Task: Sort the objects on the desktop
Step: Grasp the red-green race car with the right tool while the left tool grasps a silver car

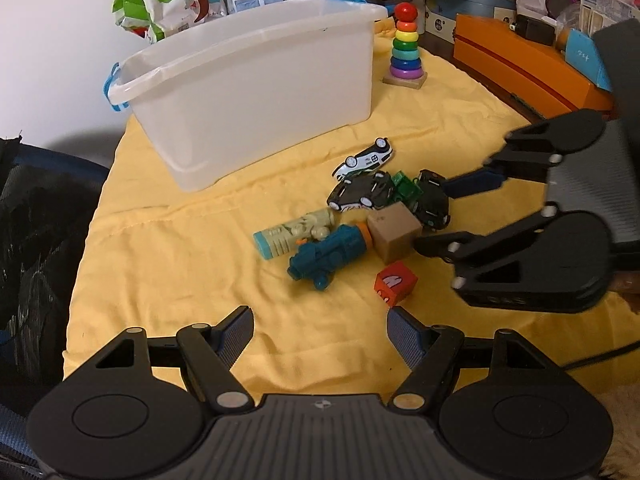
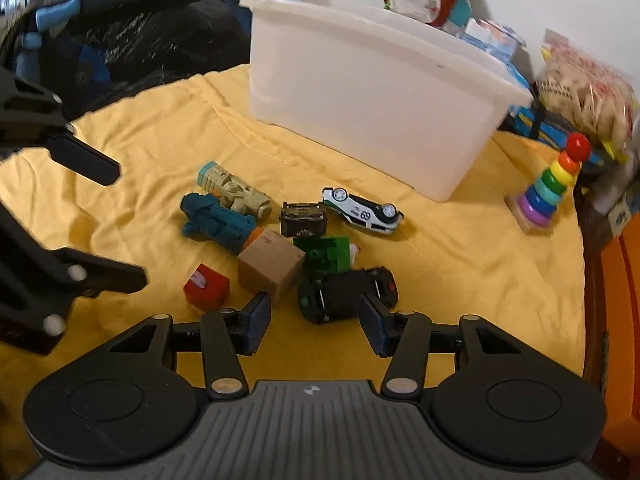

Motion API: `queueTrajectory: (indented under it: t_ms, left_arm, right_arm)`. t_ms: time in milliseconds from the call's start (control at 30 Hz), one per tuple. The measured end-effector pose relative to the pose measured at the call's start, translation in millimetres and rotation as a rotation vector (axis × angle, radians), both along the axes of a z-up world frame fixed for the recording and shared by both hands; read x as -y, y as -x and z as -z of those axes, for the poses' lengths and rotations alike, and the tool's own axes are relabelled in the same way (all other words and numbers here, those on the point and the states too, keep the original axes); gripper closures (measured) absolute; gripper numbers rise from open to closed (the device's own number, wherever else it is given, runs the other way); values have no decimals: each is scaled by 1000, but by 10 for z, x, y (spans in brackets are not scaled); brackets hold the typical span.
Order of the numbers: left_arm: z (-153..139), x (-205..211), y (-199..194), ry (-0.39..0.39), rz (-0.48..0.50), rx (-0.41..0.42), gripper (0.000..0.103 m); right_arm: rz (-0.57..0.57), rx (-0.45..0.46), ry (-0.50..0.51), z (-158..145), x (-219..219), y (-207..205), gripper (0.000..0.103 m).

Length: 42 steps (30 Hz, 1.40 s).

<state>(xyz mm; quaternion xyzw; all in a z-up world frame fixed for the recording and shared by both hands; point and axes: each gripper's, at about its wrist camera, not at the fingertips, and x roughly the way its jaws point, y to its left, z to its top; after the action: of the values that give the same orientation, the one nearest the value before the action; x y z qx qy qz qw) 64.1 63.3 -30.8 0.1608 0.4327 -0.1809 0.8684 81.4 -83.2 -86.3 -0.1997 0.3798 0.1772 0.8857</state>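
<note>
A white plastic bin (image 1: pixel 256 92) with blue handle clips is standing on the yellow cloth (image 1: pixel 180 248), and it serves as the reference point for everything below.

In front of the bin, a cluster of toys is lying on the cloth. Nearest the bin is a white toy car (image 1: pixel 365 159), lying on its side. Just beyond it from the bin, a black toy car (image 1: pixel 362 194), a green block piece (image 1: pixel 406 188) and a second black toy car (image 2: pixel 346 290) are lying packed together. Further from the bin, a beige toy blaster (image 1: pixel 294 232) and a teal toy blaster (image 1: pixel 328 258) are lying side by side and touching. A brown cube (image 1: pixel 394 236) is sitting against the teal blaster's orange tip. A red cube (image 1: pixel 395 283) is sitting furthest from the bin, slightly apart from the brown cube. A rainbow ring stacker (image 1: pixel 405 46) is standing upright off the bin's far corner.

The left gripper (image 1: pixel 320 334) is hovering over bare cloth, fingers spread wide, gripping nothing. The right gripper (image 2: pixel 314 318) is hanging beside the second black car, fingers partly spread with the car ahead of the gap; no pad is pressing on it.
</note>
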Motion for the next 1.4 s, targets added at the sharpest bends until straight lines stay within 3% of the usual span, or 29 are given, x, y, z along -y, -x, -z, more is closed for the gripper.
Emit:
queueTrajectory:
  t_ms: [67,167,267,400,633,767,867,933,967,1033,1267,1400]
  left_arm:
    - [-4,-11,3,3,-3,3,26]
    - [-7,-19,5,8,-1,4,26]
    - [-8,-6,-9,11,7,7,26]
    - [-54,54,-76,13,31,28,26]
    - [-184,280,-340,65,81,76,26]
    - [-163,508,-522,79,92,69,27]
    - [-101,678,-613,52,87,80,31]
    - [-35,753,-700,35,85,67,47]
    - [6,763,-753,31,80,46,58]
    - [100,762,-866,23,68,-11,73]
    - [7,553,-920,42,53,16,85]
    - [-224,336,-774,115,36,27,85]
  right_arm:
    - [7,19,39,56,-31,-44,54]
    - [39,35,43,71,29,-85,72]
    - [84,14,-21,-22,161,-61,87]
    - [140,-28,-140,-205,366,59,92]
    - [318,-182,-518,-318,862,232,92]
    - [427,-230,-589,-171,1073,306,91]
    - [495,-206,-523,-142,1149,372,85]
    - [527,-177,-486,-153,1201,407,76]
    - [534,-166,-488,-167,1233,421,74]
    - [539,-144,-481,-202,1264,434,73]
    - [506,-121,-464,-208,1256,410,73]
    - [467,-107,-451,-254,1176,394,73]
